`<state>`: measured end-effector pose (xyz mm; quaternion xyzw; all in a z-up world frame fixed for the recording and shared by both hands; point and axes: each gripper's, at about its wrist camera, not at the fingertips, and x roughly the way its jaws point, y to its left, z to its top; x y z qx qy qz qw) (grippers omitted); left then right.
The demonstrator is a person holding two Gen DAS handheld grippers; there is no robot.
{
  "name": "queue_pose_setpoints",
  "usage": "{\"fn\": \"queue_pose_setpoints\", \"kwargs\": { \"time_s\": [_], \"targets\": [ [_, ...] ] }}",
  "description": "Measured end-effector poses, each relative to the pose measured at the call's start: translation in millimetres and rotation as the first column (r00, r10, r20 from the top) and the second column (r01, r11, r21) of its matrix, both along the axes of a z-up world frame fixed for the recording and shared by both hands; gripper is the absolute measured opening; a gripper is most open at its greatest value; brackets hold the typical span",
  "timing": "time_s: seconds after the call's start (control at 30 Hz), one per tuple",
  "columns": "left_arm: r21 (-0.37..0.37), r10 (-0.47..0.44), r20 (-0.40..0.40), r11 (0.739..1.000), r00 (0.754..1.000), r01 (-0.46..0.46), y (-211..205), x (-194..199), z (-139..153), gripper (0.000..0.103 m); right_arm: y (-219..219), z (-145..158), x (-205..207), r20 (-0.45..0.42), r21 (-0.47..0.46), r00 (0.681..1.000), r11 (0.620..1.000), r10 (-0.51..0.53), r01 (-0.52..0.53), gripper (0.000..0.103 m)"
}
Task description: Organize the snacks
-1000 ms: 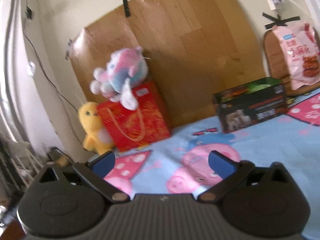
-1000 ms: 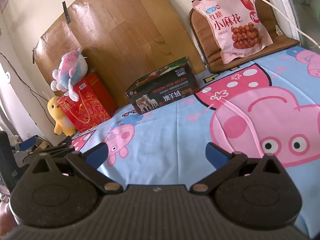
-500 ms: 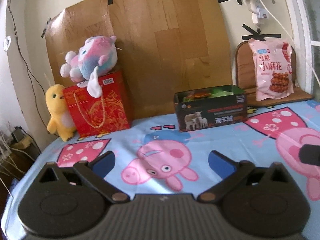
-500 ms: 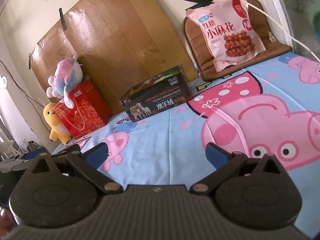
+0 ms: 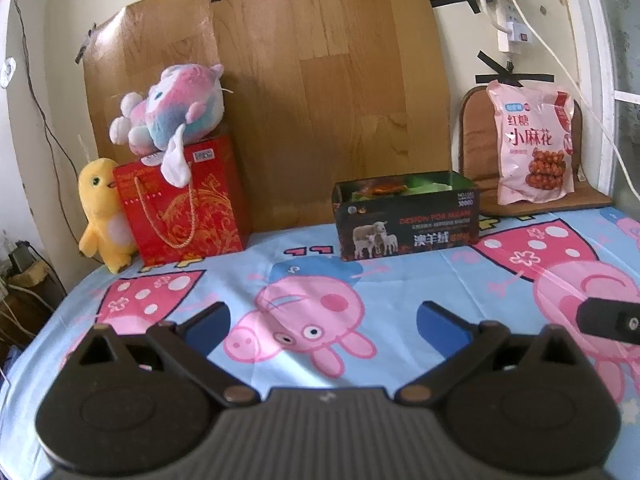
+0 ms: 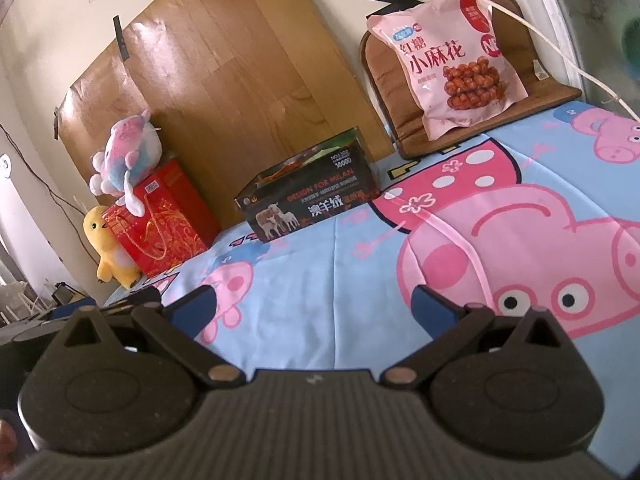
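A pink snack bag (image 5: pixel 534 144) (image 6: pixel 452 68) leans upright against a brown cushion at the back right. A black open-top box (image 5: pixel 406 214) (image 6: pixel 306 202) with snack packets inside stands at the back middle of the table. My left gripper (image 5: pixel 324 320) is open and empty, low over the front of the table, far from both. My right gripper (image 6: pixel 314 302) is open and empty, also at the front. A dark part of the right gripper (image 5: pixel 610 320) shows at the right edge of the left wrist view.
The table wears a blue cartoon-pig cloth (image 5: pixel 400 280) (image 6: pixel 360 280). A red gift bag (image 5: pixel 180 200) (image 6: pixel 160 224) with a pastel plush (image 5: pixel 176 106) on top and a yellow plush duck (image 5: pixel 100 208) stand back left. A wood panel (image 5: pixel 320 80) and wall cables are behind.
The left wrist view has swung right and levelled, bringing the box and pink snack bag to face it. The right gripper has drifted slightly. Both grippers stay open.
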<state>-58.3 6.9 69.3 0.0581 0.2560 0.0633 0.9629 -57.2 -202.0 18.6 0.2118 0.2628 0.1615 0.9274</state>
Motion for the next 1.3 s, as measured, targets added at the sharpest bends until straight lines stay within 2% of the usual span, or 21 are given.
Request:
{"fn": "queue_pose_setpoints", "kwargs": {
  "time_s": [0.23,0.63,0.93,1.3],
  "targets": [
    [-0.002,0.012,-0.004,1.000,1.000,-0.012,0.6,0.9,-1.3,0.103,-0.6,-0.2,-0.3,-0.003,0.003,1.000,1.000,0.000,0.000,0.103],
    [-0.014,0.022,-0.069,1.000,0.997,-0.023,2.5,5.8,-8.9,0.103,-1.3,-0.6,-0.1,-0.002,0.001,1.000,1.000,0.005,-0.005,0.103],
    [-0.002,0.056,-0.076,0.998,0.996,-0.056,5.2,8.2,-9.4,0.103,-0.7,1.2,-1.2,0.008,-0.004,1.000,1.000,0.017,-0.017,0.103],
    [0.019,0.052,-0.057,0.999,0.997,-0.051,4.9,6.2,-7.7,0.103,0.1,1.0,-0.2,0.004,-0.004,1.000,1.000,0.020,-0.020,0.103]
  ]
}}
